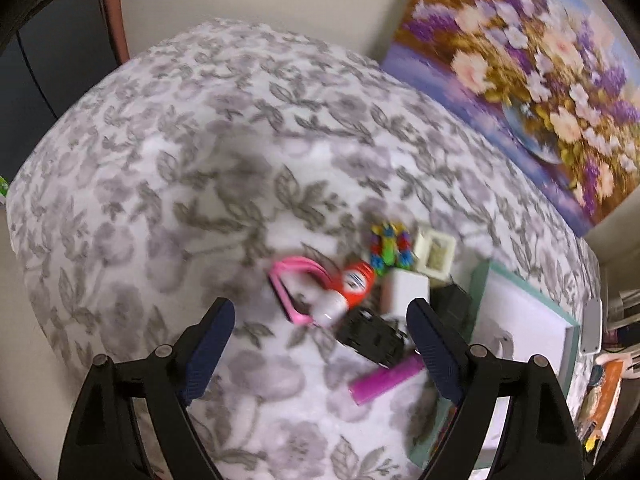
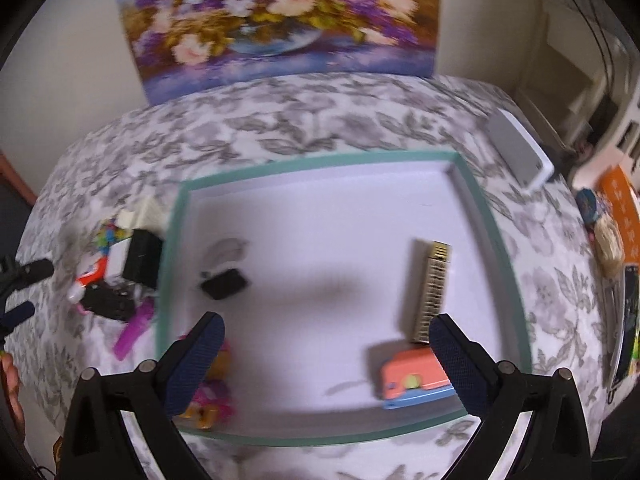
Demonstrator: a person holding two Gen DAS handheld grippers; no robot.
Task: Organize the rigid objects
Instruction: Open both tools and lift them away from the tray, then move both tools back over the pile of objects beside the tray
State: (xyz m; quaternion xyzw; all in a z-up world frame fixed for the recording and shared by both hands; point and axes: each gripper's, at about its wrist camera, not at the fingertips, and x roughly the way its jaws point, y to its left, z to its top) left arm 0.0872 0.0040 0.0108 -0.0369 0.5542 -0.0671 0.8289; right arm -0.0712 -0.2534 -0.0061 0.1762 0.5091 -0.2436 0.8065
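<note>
A green-rimmed white tray lies on the floral cloth. Inside it are a small black box, a beige comb-like strip, an orange-and-blue toy and a pink-and-yellow toy. My right gripper hangs open above the tray, nothing between its fingers. To the left of the tray is a pile: a pink frame, an orange-capped bottle, a white box, a black toy, a purple bar, coloured blocks. My left gripper is open above that pile.
A flower painting leans on the wall behind the table. A white device lies at the table's right edge, with books and clutter beyond. The tray's rim adjoins the pile. The cloth on the left is bare.
</note>
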